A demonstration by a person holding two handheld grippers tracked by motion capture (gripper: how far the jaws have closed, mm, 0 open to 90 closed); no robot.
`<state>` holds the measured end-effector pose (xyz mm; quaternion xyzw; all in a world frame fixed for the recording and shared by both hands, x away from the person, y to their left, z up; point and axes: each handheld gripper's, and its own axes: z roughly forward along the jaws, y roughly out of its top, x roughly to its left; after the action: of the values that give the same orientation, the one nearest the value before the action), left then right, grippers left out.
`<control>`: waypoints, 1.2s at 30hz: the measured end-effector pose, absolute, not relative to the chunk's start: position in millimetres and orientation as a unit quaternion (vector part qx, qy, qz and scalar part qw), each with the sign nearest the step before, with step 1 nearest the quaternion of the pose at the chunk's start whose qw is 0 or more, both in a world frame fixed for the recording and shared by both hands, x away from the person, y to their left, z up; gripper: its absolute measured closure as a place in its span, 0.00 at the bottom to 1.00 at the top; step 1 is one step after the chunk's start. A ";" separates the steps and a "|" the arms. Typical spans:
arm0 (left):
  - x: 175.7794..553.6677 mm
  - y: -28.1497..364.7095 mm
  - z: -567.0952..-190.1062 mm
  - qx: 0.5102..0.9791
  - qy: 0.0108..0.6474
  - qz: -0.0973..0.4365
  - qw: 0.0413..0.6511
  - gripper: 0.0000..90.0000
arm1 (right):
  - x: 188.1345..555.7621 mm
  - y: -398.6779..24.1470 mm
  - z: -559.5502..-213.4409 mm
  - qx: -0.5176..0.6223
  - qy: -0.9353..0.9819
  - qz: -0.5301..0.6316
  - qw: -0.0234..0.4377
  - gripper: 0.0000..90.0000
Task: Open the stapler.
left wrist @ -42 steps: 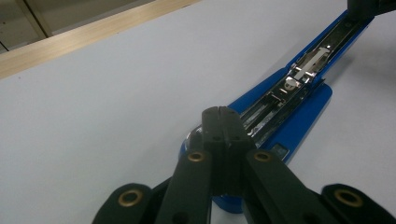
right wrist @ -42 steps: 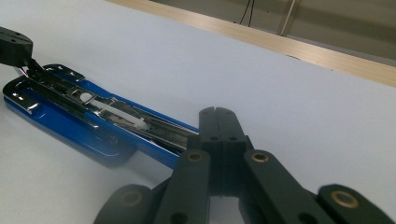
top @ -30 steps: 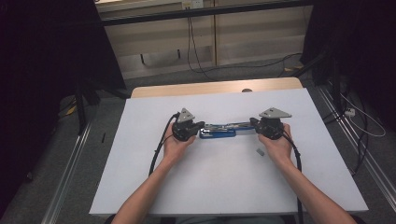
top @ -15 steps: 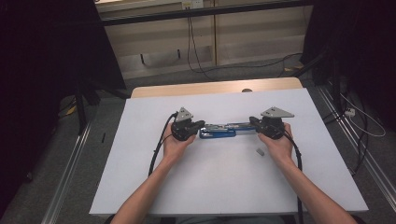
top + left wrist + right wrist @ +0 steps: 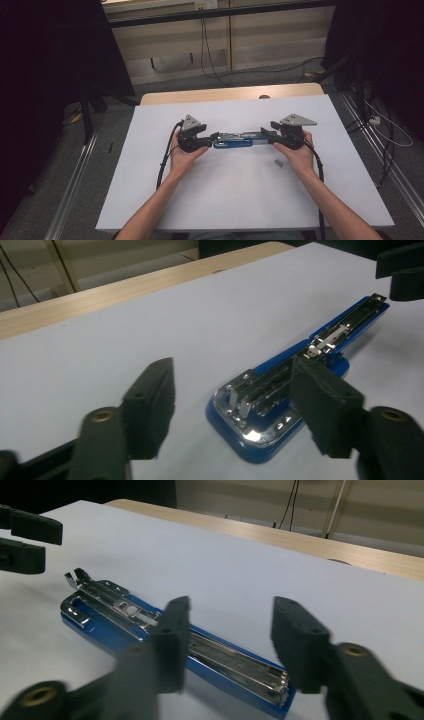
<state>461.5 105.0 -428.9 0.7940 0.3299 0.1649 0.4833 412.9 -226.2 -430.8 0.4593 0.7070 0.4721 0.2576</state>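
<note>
Two grippers, left (image 5: 209,138) and right (image 5: 266,135), jaws just spreading, flanking blue stapler (image 5: 239,140) lengthwise mid-tabletop (image 5: 150,190), equally near, gripping nothing.

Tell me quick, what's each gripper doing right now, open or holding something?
Left gripper: open, jaws just opened, off the blue stapler.
Right gripper: open, jaws just opened, holding nothing.
</note>
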 end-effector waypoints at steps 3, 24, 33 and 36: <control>460.7 109.9 -427.8 0.792 0.335 0.163 0.484 0.22 | 413.0 -224.0 -431.2 0.467 0.703 0.468 0.264 0.33; 433.9 138.2 -420.7 0.784 0.345 0.188 0.481 0.06 | 406.4 -225.5 -426.2 0.462 0.704 0.473 0.259 0.06; 409.7 148.0 -418.2 0.779 0.343 0.212 0.480 0.05 | 399.4 -230.2 -421.6 0.456 0.703 0.478 0.263 0.07; 402.9 153.6 -419.1 0.779 0.344 0.212 0.481 0.05 | 397.4 -231.3 -420.4 0.456 0.703 0.477 0.264 0.08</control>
<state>402.9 153.6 -419.1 0.7786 0.3437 0.2115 0.4806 397.4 -231.3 -420.4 0.4564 0.7033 0.4768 0.2640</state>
